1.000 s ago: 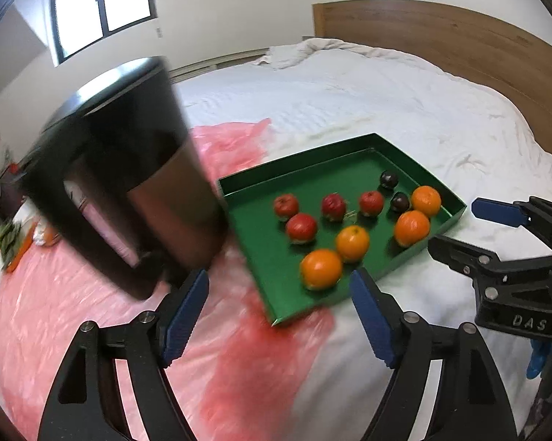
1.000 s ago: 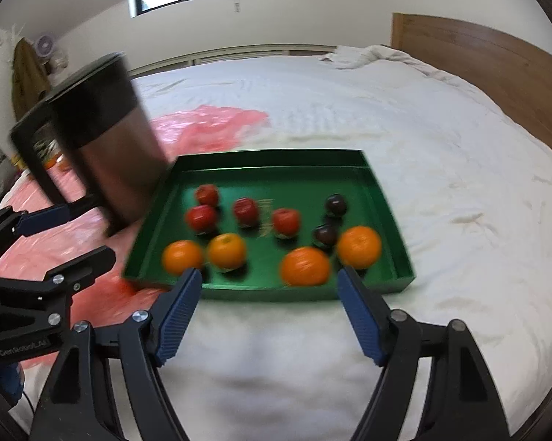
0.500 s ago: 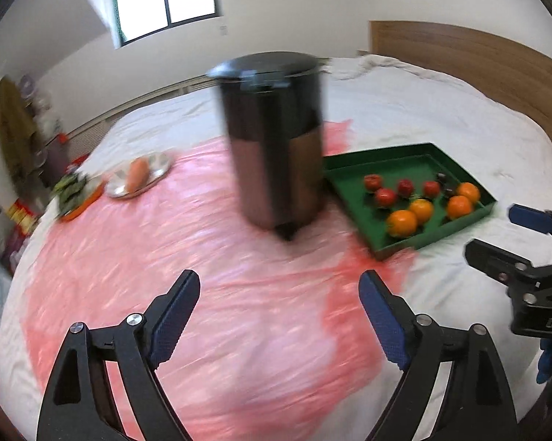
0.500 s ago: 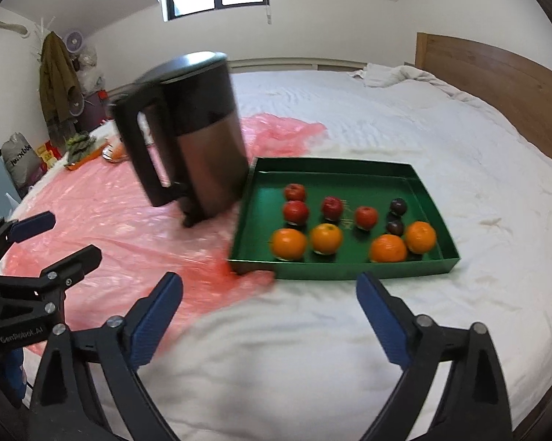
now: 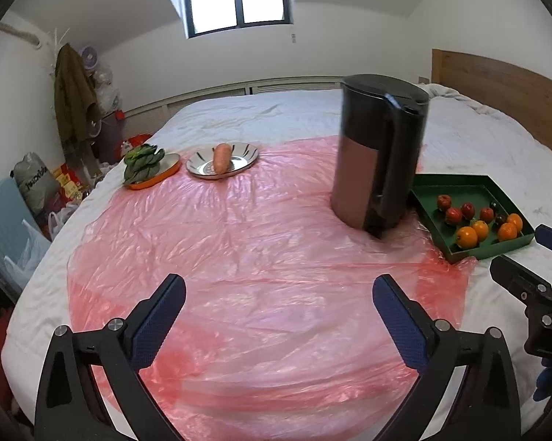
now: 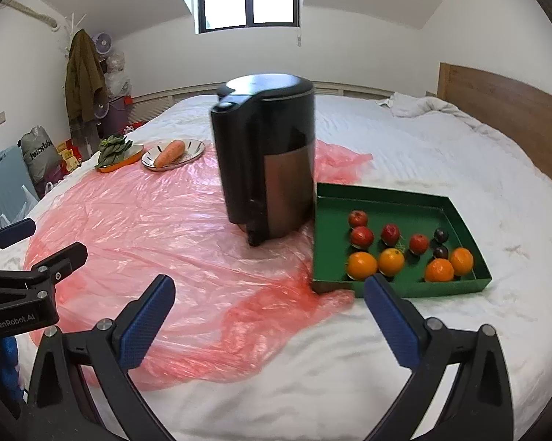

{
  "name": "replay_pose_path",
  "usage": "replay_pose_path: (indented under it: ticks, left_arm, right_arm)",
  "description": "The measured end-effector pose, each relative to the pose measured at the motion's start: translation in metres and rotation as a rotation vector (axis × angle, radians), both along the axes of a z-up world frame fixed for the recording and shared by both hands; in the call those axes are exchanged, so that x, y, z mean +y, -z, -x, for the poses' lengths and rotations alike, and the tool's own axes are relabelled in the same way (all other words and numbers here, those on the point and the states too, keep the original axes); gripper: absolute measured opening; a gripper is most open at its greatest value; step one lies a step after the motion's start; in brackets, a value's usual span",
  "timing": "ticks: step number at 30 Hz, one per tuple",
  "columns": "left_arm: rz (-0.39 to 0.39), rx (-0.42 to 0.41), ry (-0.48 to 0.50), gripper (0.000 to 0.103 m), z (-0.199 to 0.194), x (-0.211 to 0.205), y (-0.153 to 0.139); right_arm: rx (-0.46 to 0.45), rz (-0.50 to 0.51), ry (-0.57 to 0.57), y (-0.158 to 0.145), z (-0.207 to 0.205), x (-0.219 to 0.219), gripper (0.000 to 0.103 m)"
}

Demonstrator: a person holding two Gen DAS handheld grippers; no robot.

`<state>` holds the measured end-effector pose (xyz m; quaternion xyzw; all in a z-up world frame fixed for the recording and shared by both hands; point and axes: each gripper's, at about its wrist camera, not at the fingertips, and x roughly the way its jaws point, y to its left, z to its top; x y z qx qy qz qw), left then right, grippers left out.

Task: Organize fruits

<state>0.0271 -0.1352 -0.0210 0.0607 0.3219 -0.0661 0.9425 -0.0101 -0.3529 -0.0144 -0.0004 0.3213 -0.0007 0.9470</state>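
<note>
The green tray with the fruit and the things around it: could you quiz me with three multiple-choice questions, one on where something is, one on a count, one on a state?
1. Where does the carrot lie?
A. in the green tray
B. on the silver plate
C. on the bare sheet

2. How many oranges are in the green tray?
A. two
B. four
C. six

3. How are the two grippers?
A. both open and empty
B. both shut on fruit
C. one holds the kettle

Answers:
1. B, the carrot rests on the silver plate beside the plate of greens.
2. B, four oranges line the tray's near side.
3. A, the left gripper and right gripper both show spread fingers with nothing between; the kettle is apart from them.
</note>
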Motion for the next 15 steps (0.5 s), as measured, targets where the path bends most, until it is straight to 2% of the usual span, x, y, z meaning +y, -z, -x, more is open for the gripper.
replay_pose_path:
  ticks: [15]
  left_arm:
    - [0.040, 0.005, -0.004, 0.100, 0.001, 0.019, 0.001]
  right_arm:
    - [-0.040, 0.054, 0.006, -0.010, 0.008, 0.019, 0.103]
